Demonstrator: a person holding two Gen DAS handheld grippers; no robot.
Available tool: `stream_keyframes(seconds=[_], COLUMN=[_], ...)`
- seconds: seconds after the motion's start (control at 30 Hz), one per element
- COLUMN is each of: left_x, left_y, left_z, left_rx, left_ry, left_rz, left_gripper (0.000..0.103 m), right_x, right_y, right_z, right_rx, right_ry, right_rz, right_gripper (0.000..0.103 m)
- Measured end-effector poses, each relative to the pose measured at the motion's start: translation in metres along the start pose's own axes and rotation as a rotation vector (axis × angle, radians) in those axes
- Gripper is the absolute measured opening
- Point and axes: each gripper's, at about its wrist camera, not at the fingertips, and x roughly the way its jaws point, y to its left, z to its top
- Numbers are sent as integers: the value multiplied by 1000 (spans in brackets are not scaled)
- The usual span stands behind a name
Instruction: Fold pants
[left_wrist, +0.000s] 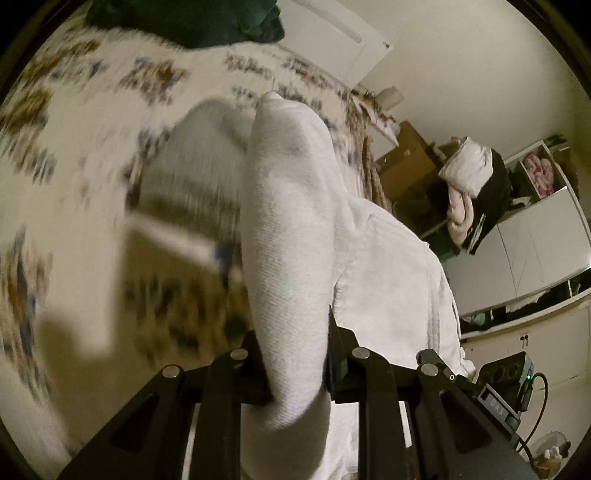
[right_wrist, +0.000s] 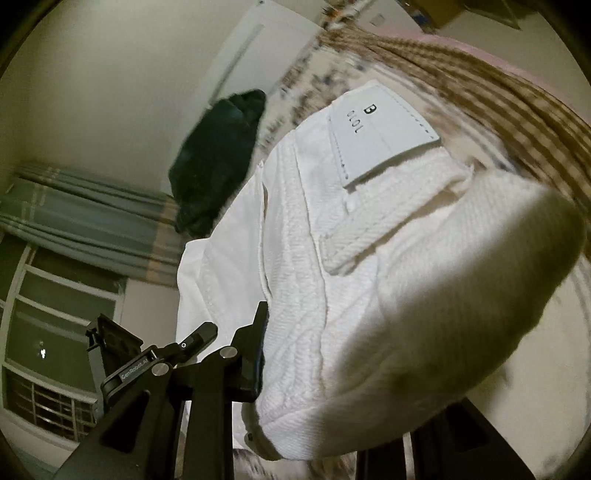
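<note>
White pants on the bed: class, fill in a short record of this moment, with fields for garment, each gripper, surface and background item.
garment: white twill pants with a pale rectangular waistband label, bunched and hanging
left gripper: shut on the pants
right gripper: shut on the pants near the waistband
surface: floral-print bedspread, blurred
background item: dark green garment lying on the bed

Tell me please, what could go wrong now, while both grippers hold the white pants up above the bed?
1. The left gripper pinches only a narrow bunched fold of the white pants; the cloth could slip out.
2. The right gripper grips thick cloth near the waistband label, so its hold may be uneven and the pants hang crooked.
3. The dark garment lies on the flowered bedspread nearby; lowered pants might land on it.
</note>
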Motion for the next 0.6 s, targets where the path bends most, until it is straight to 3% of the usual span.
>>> stream_keyframes(seconds=[0.13, 0.27, 0.43, 0.5, 0.6], left_x=[29, 74, 121, 139, 148], left_y=[18, 56, 107, 127, 143], left_z=[88, 153, 190, 192, 188], left_rx=[41, 51, 26, -3, -53], left_ry=[-23, -25, 47, 94, 144], left_rz=[7, 9, 11, 34, 69], left_gripper=[18, 18, 20, 24, 32], right_x=[75, 159, 258, 270, 297], right_y=[30, 37, 34, 28, 21], right_z=[58, 106, 140, 141, 142], right_rx=[7, 16, 15, 23, -5], right_ry=[-36, -49, -8, 7, 62], right_rz=[44, 72, 39, 26, -46], right_gripper=[27, 27, 27, 28, 43])
